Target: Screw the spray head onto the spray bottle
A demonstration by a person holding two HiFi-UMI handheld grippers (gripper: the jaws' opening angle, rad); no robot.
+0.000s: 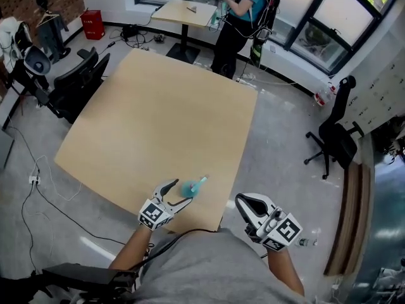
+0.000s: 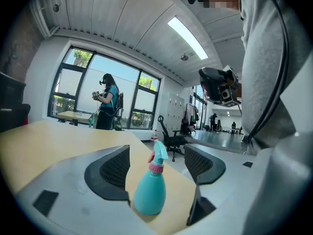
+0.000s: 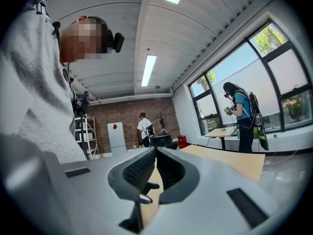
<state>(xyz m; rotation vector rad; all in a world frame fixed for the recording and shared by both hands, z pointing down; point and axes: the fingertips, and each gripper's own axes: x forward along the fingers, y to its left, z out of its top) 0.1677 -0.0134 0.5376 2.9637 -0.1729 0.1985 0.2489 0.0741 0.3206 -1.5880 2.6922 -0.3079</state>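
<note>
**Spray bottle standing between open left jaws; right jaws closed and empty**

Head view: the spray bottle (image 1: 192,187) stands on the tan bench (image 1: 158,119), close to its near edge. My left hand-held gripper (image 1: 181,193) reaches around it from the near side. My right hand-held gripper (image 1: 240,200) hangs beyond the bench's right edge, over the floor, well apart from the bottle.

Left gripper view only: the teal bottle is upright and its spray head (image 2: 159,152) sits on the neck above a pink collar (image 2: 156,168). The jaws stand well open, one pad on each side. There is a clear gap on both sides, so nothing is gripped. This view also catches my right hand-held gripper high at the right.

Right gripper view only: the jaws are together with nothing between them. A brick wall (image 3: 122,119) lies behind, with a person (image 3: 145,129) standing before it.

Head view alone takes in the whole room: another person (image 1: 237,18) stands at a far table (image 1: 183,11) by the windows.

Markings: the only ones I can make out are the black-and-white squares on the left cube (image 1: 154,215) and the right cube (image 1: 285,230). I cannot read any print on the bottle.
</note>
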